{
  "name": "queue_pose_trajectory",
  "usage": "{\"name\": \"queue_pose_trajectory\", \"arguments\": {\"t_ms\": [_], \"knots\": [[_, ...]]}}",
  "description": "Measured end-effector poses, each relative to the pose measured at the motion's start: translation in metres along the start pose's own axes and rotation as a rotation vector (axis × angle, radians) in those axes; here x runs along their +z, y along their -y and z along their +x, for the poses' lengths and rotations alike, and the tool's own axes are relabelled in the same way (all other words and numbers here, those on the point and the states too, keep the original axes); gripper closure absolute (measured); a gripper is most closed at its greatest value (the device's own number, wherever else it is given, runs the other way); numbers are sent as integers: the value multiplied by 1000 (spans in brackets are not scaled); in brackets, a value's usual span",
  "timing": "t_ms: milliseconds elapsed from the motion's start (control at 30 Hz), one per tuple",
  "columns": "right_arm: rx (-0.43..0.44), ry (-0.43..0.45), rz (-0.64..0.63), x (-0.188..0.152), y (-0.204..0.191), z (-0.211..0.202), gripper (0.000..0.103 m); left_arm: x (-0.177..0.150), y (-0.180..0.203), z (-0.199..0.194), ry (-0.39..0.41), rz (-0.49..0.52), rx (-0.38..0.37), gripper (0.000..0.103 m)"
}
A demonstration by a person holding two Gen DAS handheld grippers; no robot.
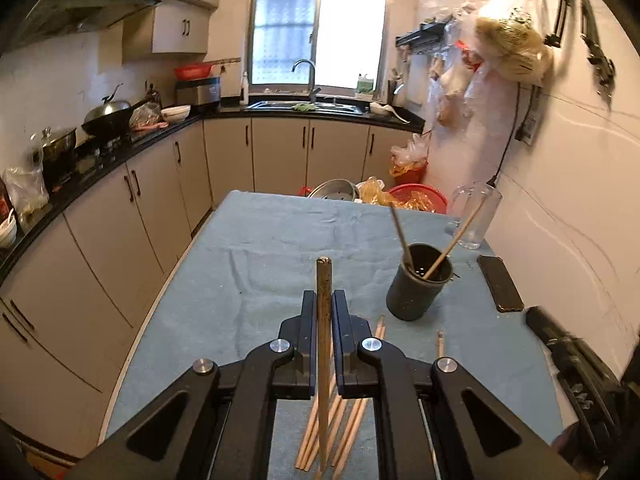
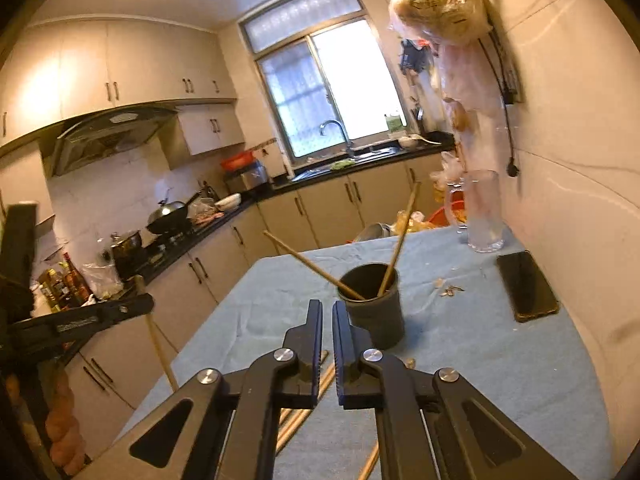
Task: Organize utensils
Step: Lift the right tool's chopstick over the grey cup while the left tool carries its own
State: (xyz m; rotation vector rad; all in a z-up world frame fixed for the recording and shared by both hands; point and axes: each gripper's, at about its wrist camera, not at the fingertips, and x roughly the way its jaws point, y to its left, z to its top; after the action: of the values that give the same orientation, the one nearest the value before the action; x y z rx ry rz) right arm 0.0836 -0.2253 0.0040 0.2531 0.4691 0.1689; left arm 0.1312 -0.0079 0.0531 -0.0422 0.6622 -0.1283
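Chopstick of pale wood (image 1: 324,320) held upright, clenched in left gripper (image 1: 324,300) fingers above blue-cloth counter (image 1: 248,248); right gripper (image 2: 327,312) fingers closed, empty; step: carrying to dark round holder cup (image 1: 418,284); next, tip over rim, lower, release.

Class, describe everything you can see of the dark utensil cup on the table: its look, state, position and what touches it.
The dark utensil cup is a round, dark grey, matte holder, plastic by the look of it, open at the top. It stands upright on the blue-grey tablecloth, towards the wall side, nearer the camera than the clear glass mug and beside the black phone. Two chopsticks lean inside it against the rim, splayed apart. No gripper touches it.
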Motion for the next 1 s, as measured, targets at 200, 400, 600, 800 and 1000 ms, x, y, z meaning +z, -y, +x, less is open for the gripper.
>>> {"name": "queue_pose_trajectory", "arguments": {"t_ms": [200,400,600,800,1000], "knots": [[-36,-253,26,-18,30,52,84,-6,5,-5,-23,-7,-24,96],[-67,-484,163,-55,74,116,73,-9,3,-3,-35,-18,-40,96],[-134,-595,169,-57,92,171,73,-9,1,5,-47,-10,-63,96],[-210,-599,61,-49,78,196,82,-7,-2,12,-57,-25,-85,96],[-174,-560,20,-46,79,186,95,-7,1,5,-49,-16,-93,96]]}}
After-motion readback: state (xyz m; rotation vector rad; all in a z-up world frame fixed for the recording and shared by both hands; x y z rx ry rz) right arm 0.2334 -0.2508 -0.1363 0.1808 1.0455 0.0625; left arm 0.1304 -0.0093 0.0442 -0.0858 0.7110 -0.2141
